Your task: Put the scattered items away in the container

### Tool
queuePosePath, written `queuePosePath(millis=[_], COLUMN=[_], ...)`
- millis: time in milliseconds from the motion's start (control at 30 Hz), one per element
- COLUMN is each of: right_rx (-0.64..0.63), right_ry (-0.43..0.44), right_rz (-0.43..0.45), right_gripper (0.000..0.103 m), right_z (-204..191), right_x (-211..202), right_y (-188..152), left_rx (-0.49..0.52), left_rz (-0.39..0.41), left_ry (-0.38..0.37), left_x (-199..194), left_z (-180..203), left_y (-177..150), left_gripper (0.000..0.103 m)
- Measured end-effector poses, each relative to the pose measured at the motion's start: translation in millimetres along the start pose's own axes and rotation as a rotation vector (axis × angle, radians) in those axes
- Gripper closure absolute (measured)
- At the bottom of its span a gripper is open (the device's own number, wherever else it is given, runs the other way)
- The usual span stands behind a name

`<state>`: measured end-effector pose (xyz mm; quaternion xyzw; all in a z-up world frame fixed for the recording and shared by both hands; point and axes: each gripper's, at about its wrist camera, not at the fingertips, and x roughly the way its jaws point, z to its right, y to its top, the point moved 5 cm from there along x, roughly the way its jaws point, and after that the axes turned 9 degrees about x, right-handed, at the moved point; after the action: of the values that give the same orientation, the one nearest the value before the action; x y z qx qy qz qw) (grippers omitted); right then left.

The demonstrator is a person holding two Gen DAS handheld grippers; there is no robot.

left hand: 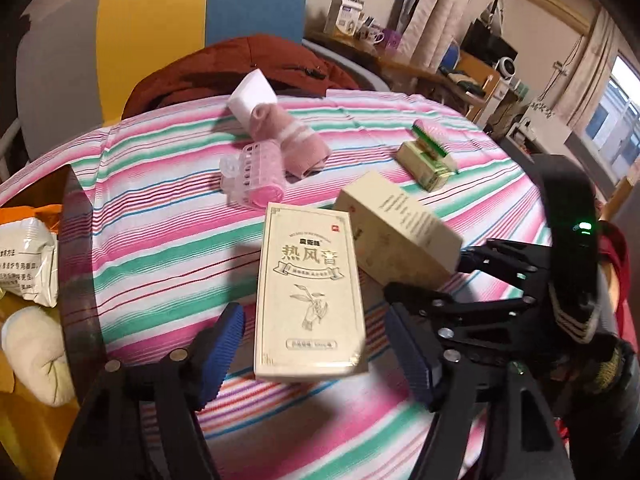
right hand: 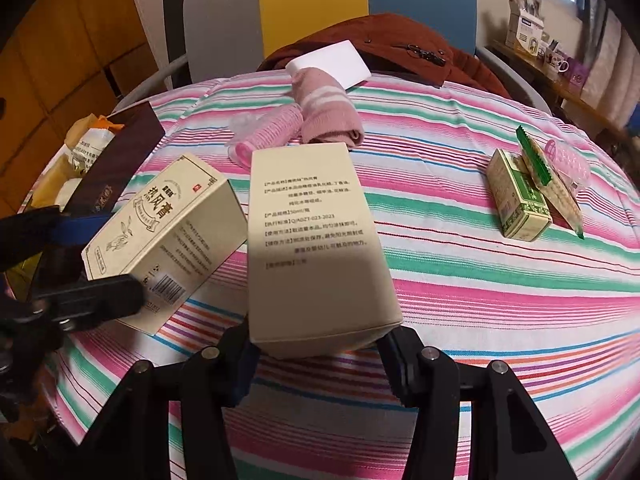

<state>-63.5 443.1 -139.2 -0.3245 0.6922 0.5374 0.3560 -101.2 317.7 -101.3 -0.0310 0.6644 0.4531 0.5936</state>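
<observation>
While both grippers are working over the striped tablecloth [left hand: 160, 216], two cream boxes are sitting nearest.
Left gripper [left hand: 316, 354] is standing wide around one cream box [left hand: 308, 292], pads apart from it; right gripper [right hand: 320, 364] is clamping the other cream box [right hand: 316, 248]; beyond are lying a pink hair roller [left hand: 256, 172], rolled pink sock [left hand: 296, 140], green packet [right hand: 520, 208]; the dark-walled container [right hand: 116, 160] is sitting at left.

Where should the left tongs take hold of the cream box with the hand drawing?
Probably across the two long sides of the cream box, near its close end, from above. It lies flat on the striped cloth, already between the open left tongs.
</observation>
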Motion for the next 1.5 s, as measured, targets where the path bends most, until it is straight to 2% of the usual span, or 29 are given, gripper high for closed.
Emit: queuePosePath(millis=[67,100,333,500,667,900,1167,1367,1500], right_rx=[0.002,0.002,0.059,0.089,0.074,-0.015,-0.130,-0.228,-0.268], right_ry=[0.001,0.000,0.034,0.077,0.128,0.243,0.368,0.423,0.430], right_rz=[0.009,0.015,0.050,0.076,0.132,0.193,0.233,0.225,0.208], right_gripper=[0.049,0.049,0.049,0.050,0.052,0.053,0.053,0.053,0.053], right_z=[0,-1,-1,-9,-35,-102,-196,-260,-292], right_x=[0,-1,-8,-21,-40,-60,-72,-71,-59], right_y=[0,-1,-5,-11,-8,7,19,15,8], left_rx=[-0.006,-0.012,-0.041,-0.048,-0.065,-0.150,-0.240,-0.342,-0.372], left_rz=[-0.005,0.000,0.073,0.132,0.179,0.257,0.310,0.318,0.302], left_ry=[-0.002,-0.006,-0.017,-0.012,0.028,0.114,0.269,0.348,0.373], left_x=[4,5,-9,-39,-72,-130,-186,-204,-201], left_z=[-3,-6,-10,-14,-30,-82,-150,-198,-215], left_y=[-1,-2,-9,-13,-25,-57,-106,-144,-157], left_gripper=[0.046,0.047,0.048,0.048,0.048,0.048,0.048,0.048,0.048])
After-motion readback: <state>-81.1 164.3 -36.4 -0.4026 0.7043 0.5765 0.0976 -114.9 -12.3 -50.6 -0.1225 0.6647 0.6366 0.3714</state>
